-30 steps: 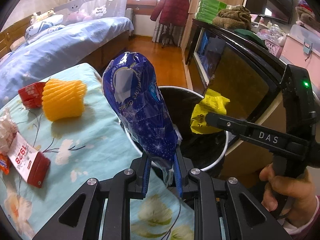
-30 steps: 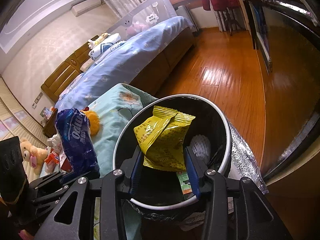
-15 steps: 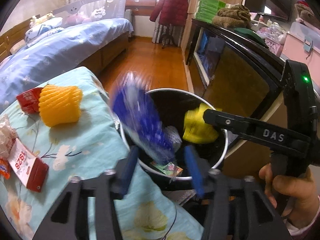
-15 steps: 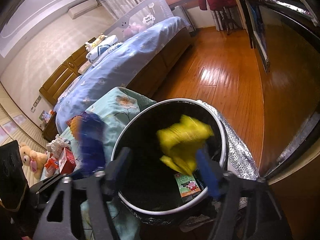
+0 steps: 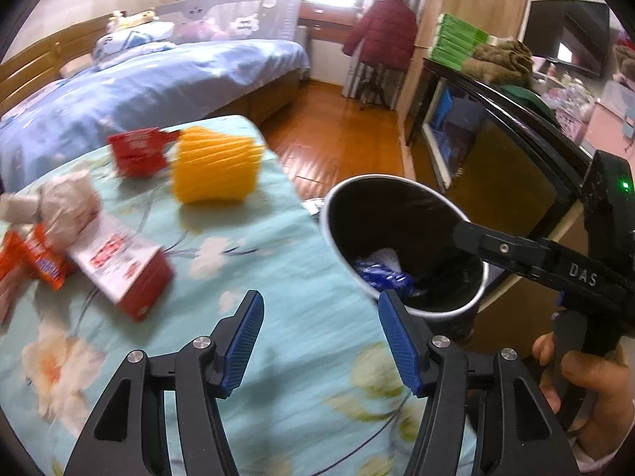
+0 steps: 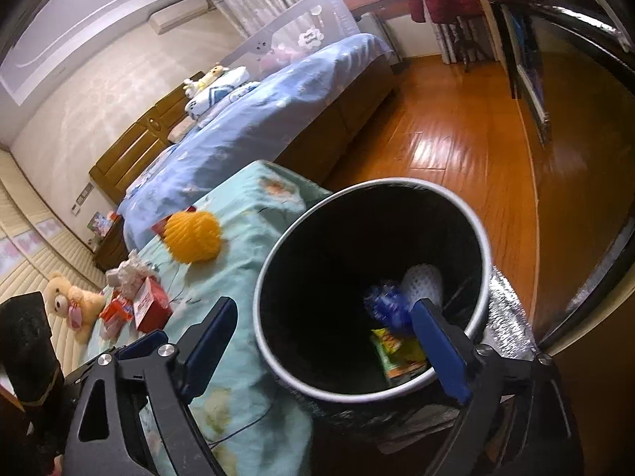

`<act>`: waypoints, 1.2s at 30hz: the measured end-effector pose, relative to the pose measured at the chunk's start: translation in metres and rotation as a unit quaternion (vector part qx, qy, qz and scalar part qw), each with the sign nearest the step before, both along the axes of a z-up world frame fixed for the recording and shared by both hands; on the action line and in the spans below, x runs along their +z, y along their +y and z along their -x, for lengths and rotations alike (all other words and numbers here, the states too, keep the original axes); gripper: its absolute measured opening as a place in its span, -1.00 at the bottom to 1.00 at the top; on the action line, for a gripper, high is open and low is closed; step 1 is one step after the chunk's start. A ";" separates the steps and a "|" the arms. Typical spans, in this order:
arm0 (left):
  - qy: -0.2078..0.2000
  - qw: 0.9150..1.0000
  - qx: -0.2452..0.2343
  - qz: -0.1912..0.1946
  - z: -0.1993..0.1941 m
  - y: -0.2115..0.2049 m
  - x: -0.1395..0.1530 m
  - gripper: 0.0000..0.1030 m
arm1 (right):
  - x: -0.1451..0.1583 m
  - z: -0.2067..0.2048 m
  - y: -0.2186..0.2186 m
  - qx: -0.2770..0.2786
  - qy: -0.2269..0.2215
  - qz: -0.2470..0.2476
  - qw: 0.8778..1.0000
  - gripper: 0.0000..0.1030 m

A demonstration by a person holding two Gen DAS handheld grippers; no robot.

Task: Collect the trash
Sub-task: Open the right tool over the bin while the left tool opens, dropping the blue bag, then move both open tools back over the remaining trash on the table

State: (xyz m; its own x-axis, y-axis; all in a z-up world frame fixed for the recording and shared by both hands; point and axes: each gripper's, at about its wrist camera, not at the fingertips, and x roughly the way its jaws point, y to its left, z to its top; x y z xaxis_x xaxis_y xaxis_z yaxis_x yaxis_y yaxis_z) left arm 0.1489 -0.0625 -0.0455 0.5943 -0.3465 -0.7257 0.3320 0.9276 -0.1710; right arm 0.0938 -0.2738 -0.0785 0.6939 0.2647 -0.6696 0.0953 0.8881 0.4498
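A black trash bin (image 5: 397, 182) with a pale rim (image 6: 482, 238) stands beside a table with a teal flowered cloth (image 5: 246, 261). A blue snack bag (image 5: 383, 277) (image 6: 387, 307) and a yellow wrapper (image 6: 399, 353) lie inside the bin. My left gripper (image 5: 319, 341) is open and empty over the table's edge, next to the bin. My right gripper (image 6: 325, 345) is open and empty above the bin's mouth. On the table lie a yellow foam fruit net (image 5: 216, 168) (image 6: 192, 238), a red packet (image 5: 137, 152), a red and white box (image 5: 123, 267), crumpled paper (image 5: 65, 206) and orange wrappers (image 5: 39, 263).
A bed with blue bedding (image 5: 139, 79) lies beyond the table. A dark glass cabinet (image 5: 508, 146) stands right of the bin, across the wooden floor (image 6: 456, 150). A teddy bear (image 6: 69, 301) sits at the far left. The person's hand (image 5: 583, 380) holds the right gripper.
Both grippers have opened. The blue bag and the yellow wrapper have dropped into the bin. My left gripper has swung left over the table.
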 end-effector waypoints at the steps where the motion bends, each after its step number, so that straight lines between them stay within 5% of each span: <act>1: 0.000 1.000 0.002 0.000 0.003 0.003 0.002 0.16 | 0.000 0.001 0.005 0.003 0.000 -0.001 1.000 0.77; 15: -0.023 0.997 0.076 -0.011 0.060 0.068 0.013 0.16 | 0.007 0.009 0.076 0.058 -0.027 -0.002 0.998 0.77; 36: -0.018 0.985 0.171 -0.005 0.075 0.158 0.016 0.22 | 0.001 -0.011 0.190 0.193 -0.021 0.043 0.980 0.78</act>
State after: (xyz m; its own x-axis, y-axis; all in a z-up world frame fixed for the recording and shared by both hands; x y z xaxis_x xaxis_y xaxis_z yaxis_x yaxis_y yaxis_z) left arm 0.0740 0.0954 -0.0298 0.7005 -0.1141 -0.7045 0.0049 0.9879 -0.1551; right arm 0.1051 -0.0835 -0.0780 0.5797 0.4578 -0.6741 -0.2729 0.8886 0.3688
